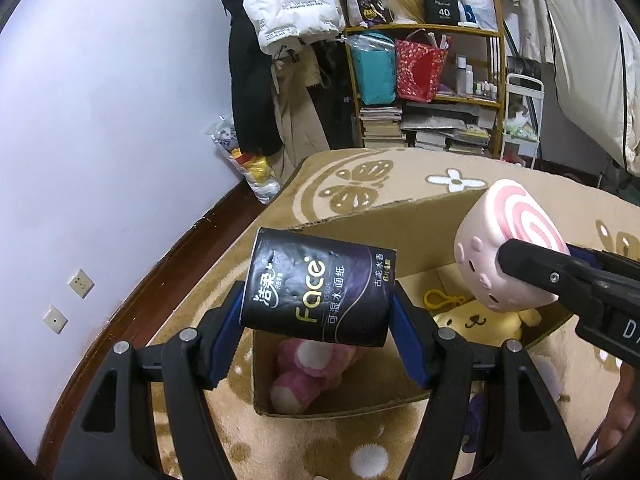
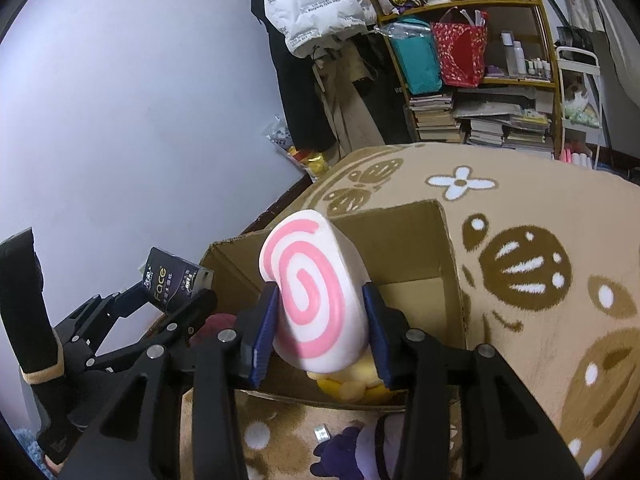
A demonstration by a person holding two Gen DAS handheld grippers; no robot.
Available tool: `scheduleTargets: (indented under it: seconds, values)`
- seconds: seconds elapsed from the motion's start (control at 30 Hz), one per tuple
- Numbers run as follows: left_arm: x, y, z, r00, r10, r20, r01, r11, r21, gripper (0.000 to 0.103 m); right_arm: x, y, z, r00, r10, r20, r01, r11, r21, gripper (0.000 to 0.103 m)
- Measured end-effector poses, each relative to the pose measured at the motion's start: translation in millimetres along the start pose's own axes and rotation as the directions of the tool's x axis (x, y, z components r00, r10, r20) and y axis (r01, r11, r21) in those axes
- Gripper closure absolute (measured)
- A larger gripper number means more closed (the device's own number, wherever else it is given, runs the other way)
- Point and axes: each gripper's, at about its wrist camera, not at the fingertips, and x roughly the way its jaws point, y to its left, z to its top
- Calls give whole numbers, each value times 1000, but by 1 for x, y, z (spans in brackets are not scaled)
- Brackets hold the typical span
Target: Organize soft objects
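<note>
My left gripper [image 1: 318, 308] is shut on a black tissue pack [image 1: 320, 288] marked "Face", held above the near left corner of an open cardboard box [image 1: 400, 216]. My right gripper [image 2: 320, 320] is shut on a white squishy roll toy with a pink swirl [image 2: 312, 300], both blue pads against its sides, over the box's near right part. The toy [image 1: 512, 240] has a small face on its side. In the box lie a pink plush [image 1: 304, 372] and a yellow dog plush [image 1: 480, 324] with a yellow clip [image 1: 436, 300]. The right wrist view shows the left gripper [image 2: 176, 292] at far left.
The box stands on a beige patterned carpet [image 2: 520, 240]. A purple plush [image 2: 360, 452] lies on the carpet in front of the box. Behind are a white wall [image 1: 100, 120], hanging coats [image 1: 256, 80], plastic bags [image 1: 256, 168] and a cluttered shelf [image 1: 432, 80] with books.
</note>
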Motion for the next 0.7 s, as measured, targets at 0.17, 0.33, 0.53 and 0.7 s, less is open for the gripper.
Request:
scheduleTargets:
  seconds: [0.17,0.33,0.53,0.7]
  values:
    - [-3,-3,1,1000,-6,12,6,1000,15,36,0,1,-2,1000,-21,4,21,1000,-4,56]
    - [-2,-4,-3,1000,-7,4,7,1000,15,36,2,-1,-6,999,-38,-17,38,999,4,55]
    - [-8,0,-3,1000,16,26,-16,1000,-9,15,-2,-2,-6,1000,-22,-10,22,1000,14,51]
    - [-11,5,-3,999,43,19,-42,999,-21,5,-7,2,-5,1000,-19,8,19,1000,6,42]
